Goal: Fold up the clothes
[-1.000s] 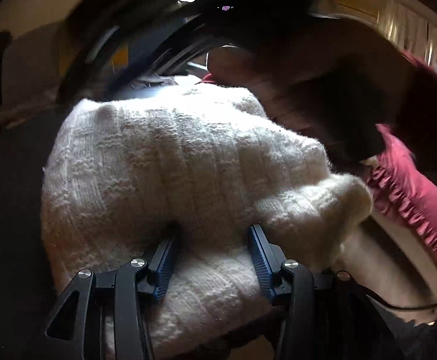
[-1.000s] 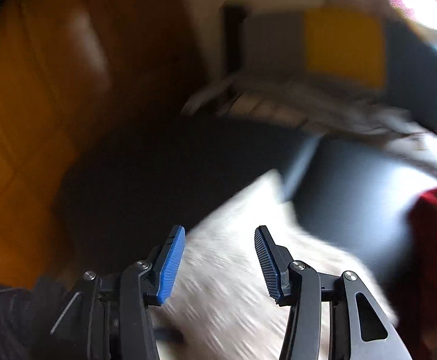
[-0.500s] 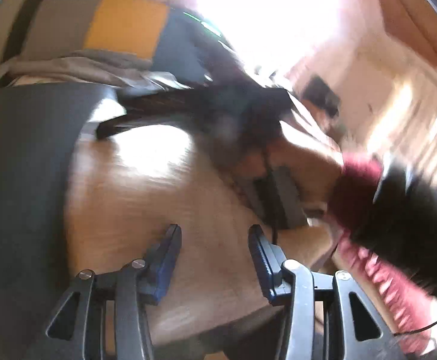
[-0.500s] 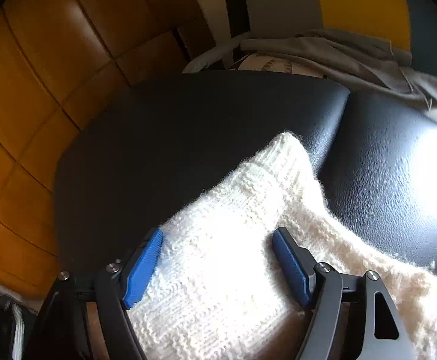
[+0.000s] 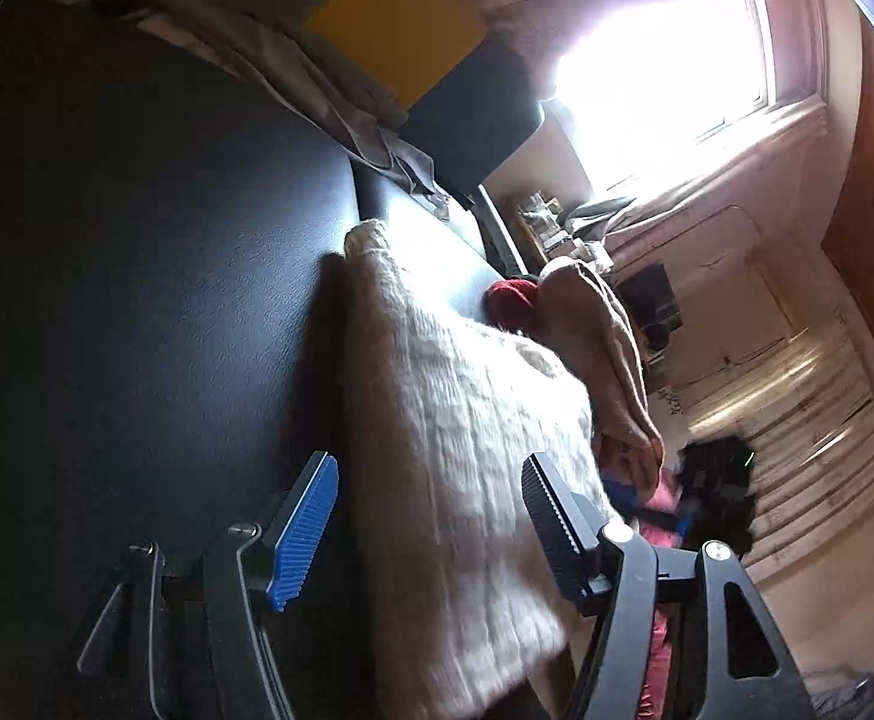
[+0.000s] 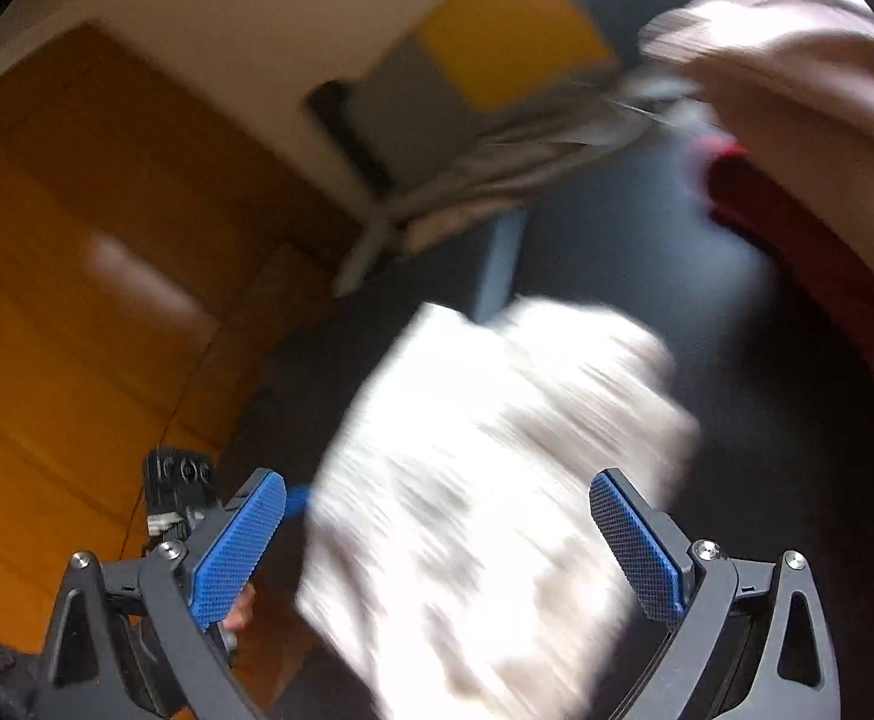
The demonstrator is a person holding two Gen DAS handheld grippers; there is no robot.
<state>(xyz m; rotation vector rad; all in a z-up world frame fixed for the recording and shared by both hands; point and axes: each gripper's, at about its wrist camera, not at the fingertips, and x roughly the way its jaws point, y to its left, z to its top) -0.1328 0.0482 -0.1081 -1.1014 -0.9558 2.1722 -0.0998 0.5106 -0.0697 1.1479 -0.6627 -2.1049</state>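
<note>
A folded cream knit sweater (image 5: 466,450) lies on a black leather seat (image 5: 137,300). In the left wrist view it runs between the blue pads of my left gripper (image 5: 431,516), which stands open around its near end. In the blurred right wrist view the same sweater (image 6: 496,480) lies in front of my right gripper (image 6: 437,540), whose jaws are spread wide and hold nothing. Part of the other gripper (image 6: 179,492) shows at the sweater's left edge.
A beige garment (image 5: 604,354) and a red one (image 5: 511,297) are heaped beyond the sweater. Grey cloth (image 5: 341,102) and a yellow-and-dark cushion (image 5: 401,42) lie at the seat's back. An orange padded panel (image 6: 65,330) borders the seat's left. A bright window (image 5: 664,78) glares.
The left gripper has pulled back from pressing into the sweater and swung sideways. The right gripper has opened wider and drawn away above the sweater, which now lies folded on the seat.
</note>
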